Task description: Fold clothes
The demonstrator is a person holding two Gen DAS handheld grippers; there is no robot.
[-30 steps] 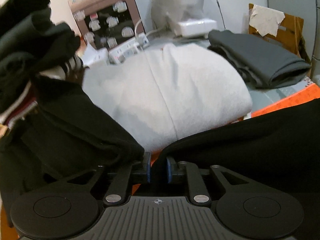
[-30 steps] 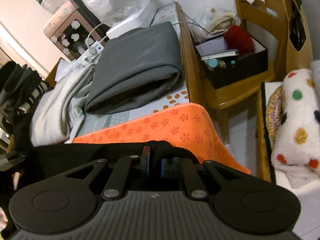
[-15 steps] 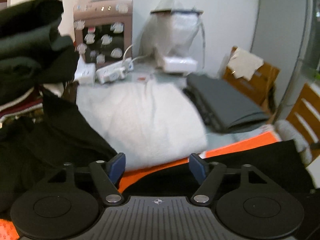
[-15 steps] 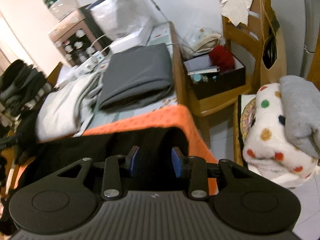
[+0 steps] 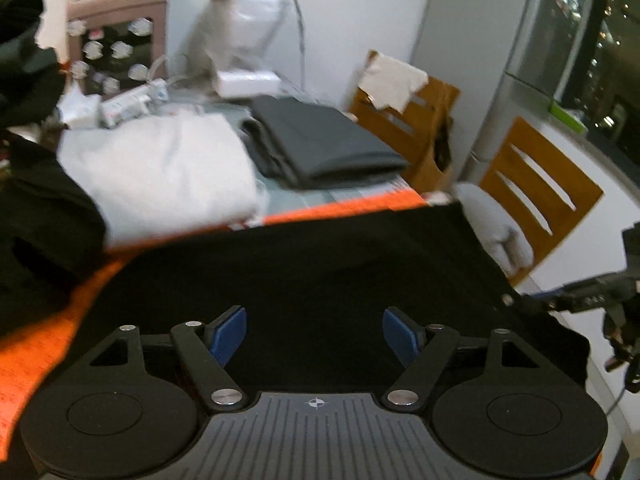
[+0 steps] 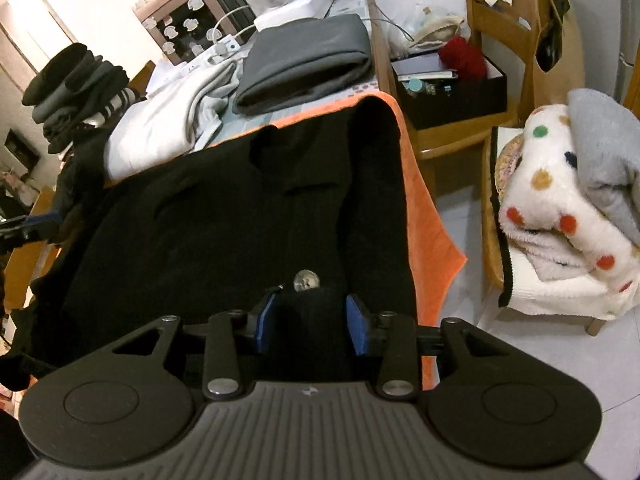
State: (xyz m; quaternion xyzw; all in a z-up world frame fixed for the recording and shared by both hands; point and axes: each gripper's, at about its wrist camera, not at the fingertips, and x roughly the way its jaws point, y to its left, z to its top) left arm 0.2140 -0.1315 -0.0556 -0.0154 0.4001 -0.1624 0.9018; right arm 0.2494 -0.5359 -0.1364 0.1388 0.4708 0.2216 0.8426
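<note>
A black garment (image 5: 320, 256) lies spread flat on an orange mat (image 5: 36, 352) that covers the table. My left gripper (image 5: 314, 336) hovers over its near edge, open wide, with nothing between the blue pads (image 5: 228, 334). In the right wrist view the same black garment (image 6: 220, 220) reaches to the mat's right edge (image 6: 428, 220). My right gripper (image 6: 310, 320) is over the garment's near right part and its jaws are opening. A low ridge of black cloth rises between the pads without being pressed, just below a metal button (image 6: 306, 280).
A folded white garment (image 5: 160, 168) and a folded grey one (image 5: 316, 140) lie behind the mat. A pile of dark clothes (image 6: 76, 80) stands at the left. Right of the table are wooden chairs (image 5: 536, 192), a black box (image 6: 452, 88) and a dotted blanket (image 6: 560, 200).
Both grippers were shut on the black garment's edge and have opened and let it go. Both have drawn back and risen, and the garment now lies flat on the mat.
</note>
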